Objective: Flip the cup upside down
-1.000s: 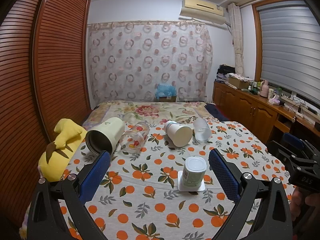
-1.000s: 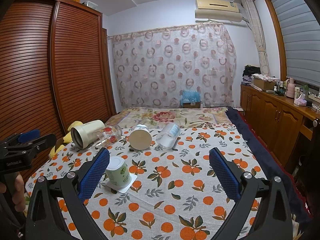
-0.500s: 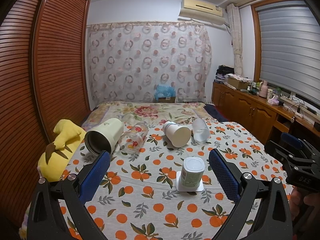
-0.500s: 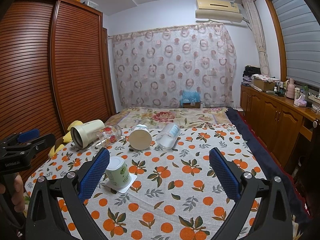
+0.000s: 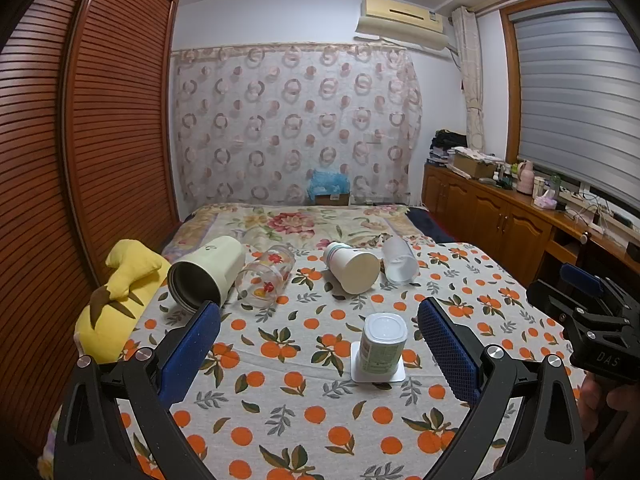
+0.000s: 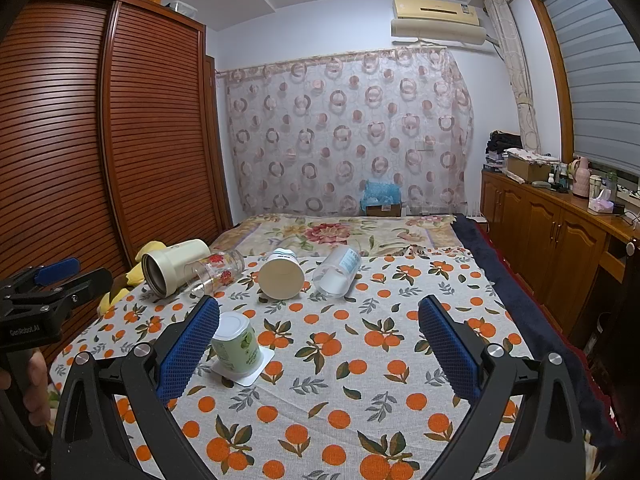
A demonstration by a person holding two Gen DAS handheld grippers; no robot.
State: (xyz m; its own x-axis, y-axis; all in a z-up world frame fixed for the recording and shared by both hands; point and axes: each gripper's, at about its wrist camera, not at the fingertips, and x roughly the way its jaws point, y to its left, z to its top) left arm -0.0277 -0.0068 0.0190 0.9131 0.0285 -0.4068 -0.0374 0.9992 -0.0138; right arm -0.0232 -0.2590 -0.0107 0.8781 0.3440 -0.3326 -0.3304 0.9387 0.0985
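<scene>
Wide open and holding nothing, both the left gripper (image 5: pixel 319 332) and right gripper (image 6: pixel 319 330); could tip the small green-and-white plastic cup (image 5: pixel 383 343) between the left fingers off its white square coaster (image 5: pixel 377 374).

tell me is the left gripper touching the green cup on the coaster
Apart. In the left wrist view the green cup stands bottom-up on its coaster, with patterned cloth visible on both sides between it and the open left gripper fingers.
</scene>
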